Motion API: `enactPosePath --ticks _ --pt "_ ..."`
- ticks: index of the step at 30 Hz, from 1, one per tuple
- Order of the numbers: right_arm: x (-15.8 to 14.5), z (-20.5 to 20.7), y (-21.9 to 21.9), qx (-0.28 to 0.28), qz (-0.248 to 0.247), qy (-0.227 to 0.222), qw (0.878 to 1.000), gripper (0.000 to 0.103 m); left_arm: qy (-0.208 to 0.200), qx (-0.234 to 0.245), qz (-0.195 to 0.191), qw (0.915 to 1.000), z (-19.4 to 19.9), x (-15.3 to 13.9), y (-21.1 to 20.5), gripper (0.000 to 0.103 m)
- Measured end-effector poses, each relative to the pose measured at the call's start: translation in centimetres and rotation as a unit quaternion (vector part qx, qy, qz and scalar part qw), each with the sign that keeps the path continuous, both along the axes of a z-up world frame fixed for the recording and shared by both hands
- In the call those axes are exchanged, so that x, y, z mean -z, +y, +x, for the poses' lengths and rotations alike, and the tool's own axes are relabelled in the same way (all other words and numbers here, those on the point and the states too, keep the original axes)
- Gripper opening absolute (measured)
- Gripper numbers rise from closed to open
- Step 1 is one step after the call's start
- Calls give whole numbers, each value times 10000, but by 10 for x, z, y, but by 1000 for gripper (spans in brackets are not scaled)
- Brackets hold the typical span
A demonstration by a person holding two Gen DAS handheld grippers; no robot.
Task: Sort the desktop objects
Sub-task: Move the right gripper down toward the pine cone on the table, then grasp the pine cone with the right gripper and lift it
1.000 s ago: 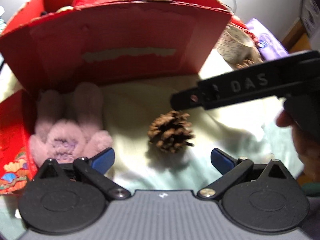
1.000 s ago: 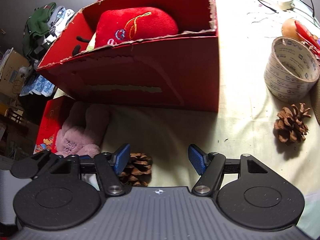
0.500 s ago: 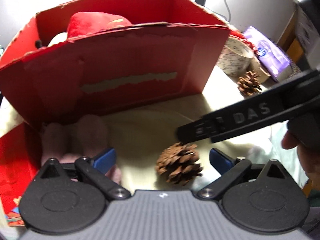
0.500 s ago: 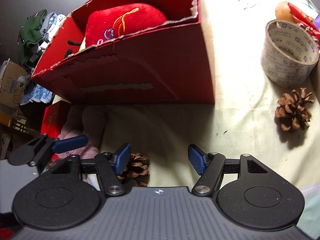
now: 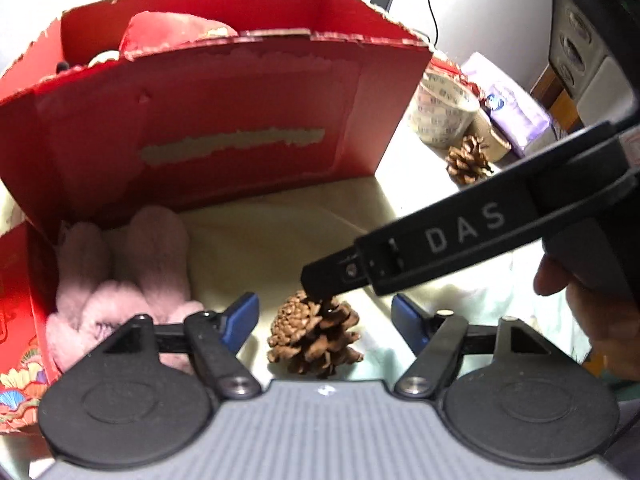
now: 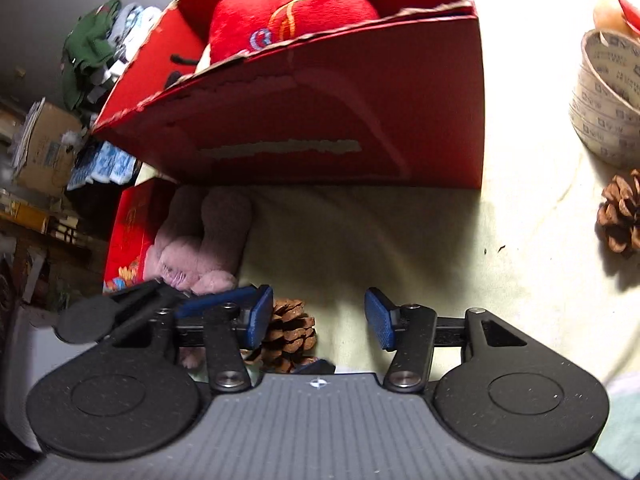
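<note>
Sorting looks only partly done, judging by how things lie. Your red box (image 6: 320,92) already holds a red plush cushion (image 6: 288,12), with something pale and black-marked tucked beside it that you can't identify from here. Outside the box, several things wait on the cloth-covered worktop (image 6: 400,248).

Your left gripper (image 5: 324,320) has its blue fingers (image 5: 242,316) spread wide on either side of the near pine cone (image 5: 316,336), which rests on the cloth between them; neither pad touches it, so it is framed, not gripped. Your right gripper (image 6: 320,320) is just as wide open and holds nothing. In its own view that same cone (image 6: 288,332) sits against its left-hand pad rather than centred in the gap, and in the left wrist view its black side arm reaches across right above the cone. Both tools crowd one object, so you likely need only one of them to close on it.

Left to handle, as far as you can see:
- the near pine cone, not yet lifted
- a second pine cone (image 6: 620,216), well apart to the right, near the tape roll (image 6: 604,96)
- the pink plush slippers (image 5: 120,276), lying just in front of the box wall
- a purple packet (image 5: 516,116) beyond the tape

Where each kind belongs, the views don't tell you.
</note>
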State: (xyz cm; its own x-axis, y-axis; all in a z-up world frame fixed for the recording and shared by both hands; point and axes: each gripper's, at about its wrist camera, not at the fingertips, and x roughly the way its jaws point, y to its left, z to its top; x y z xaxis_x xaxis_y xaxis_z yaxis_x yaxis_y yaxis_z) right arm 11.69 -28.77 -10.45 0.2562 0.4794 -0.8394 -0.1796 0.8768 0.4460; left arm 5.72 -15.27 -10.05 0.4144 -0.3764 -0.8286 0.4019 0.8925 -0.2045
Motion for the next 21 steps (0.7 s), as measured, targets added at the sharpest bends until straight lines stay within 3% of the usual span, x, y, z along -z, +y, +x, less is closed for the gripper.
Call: enactPosePath --ticks 5,8,11,14,16,17,21 --pt "4 -1 4 -150 157 134 9997 58 202 -62 -60 9998 -2 6 7 61" --pt "2 -6 5 -232 210 131 9994 58 158 -130 -93 9997 -9 3 15 77" --pt "2 -9 8 -327 248 142 9991 59 106 -104 -101 9998 -15 1 21 78" --pt "3 -10 11 -353 239 150 9990 57 188 44 -20 9998 -13 4 15 66" --pt "6 -10 14 -402 275 245 9985 50 270 113 44 9996 -17 5 14 53" --pt "6 -10 15 -430 330 312 9980 45 300 142 72 9994 -19 6 13 53" --pt "4 -14 16 -460 283 293 9981 45 272 121 30 9996 -25 6 16 53"
